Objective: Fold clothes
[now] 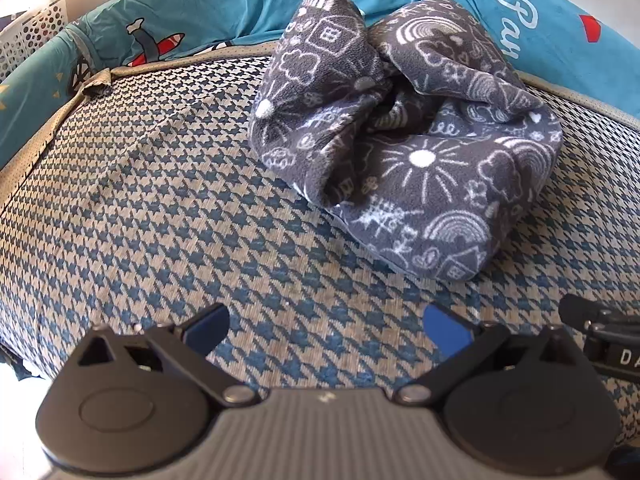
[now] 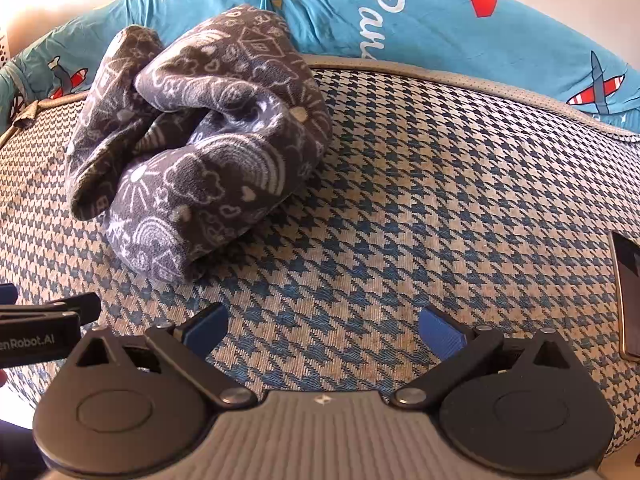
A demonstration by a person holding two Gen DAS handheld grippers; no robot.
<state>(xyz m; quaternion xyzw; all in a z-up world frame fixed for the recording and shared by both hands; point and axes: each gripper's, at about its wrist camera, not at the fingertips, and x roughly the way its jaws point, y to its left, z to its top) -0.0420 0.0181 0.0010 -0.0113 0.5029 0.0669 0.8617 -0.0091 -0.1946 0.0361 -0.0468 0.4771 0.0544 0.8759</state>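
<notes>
left gripper (image 1: 327, 330): jaws spread wide, blue-padded fingertips (image 1: 447, 330) well apart, nothing between them, held low and level. right gripper (image 2: 324, 330): same pose, jaws wide, blue fingertips (image 2: 206, 326) empty. the two units sit side by side; each appears at the inner edge of the other's wrist view.

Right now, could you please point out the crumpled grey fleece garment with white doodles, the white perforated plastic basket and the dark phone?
Grey fleece garment (image 1: 420, 160): left wrist view, sun print.
White basket (image 1: 36, 28): left wrist view, perforated wall.
Dark phone (image 2: 630, 300): right wrist view, screen.
</notes>
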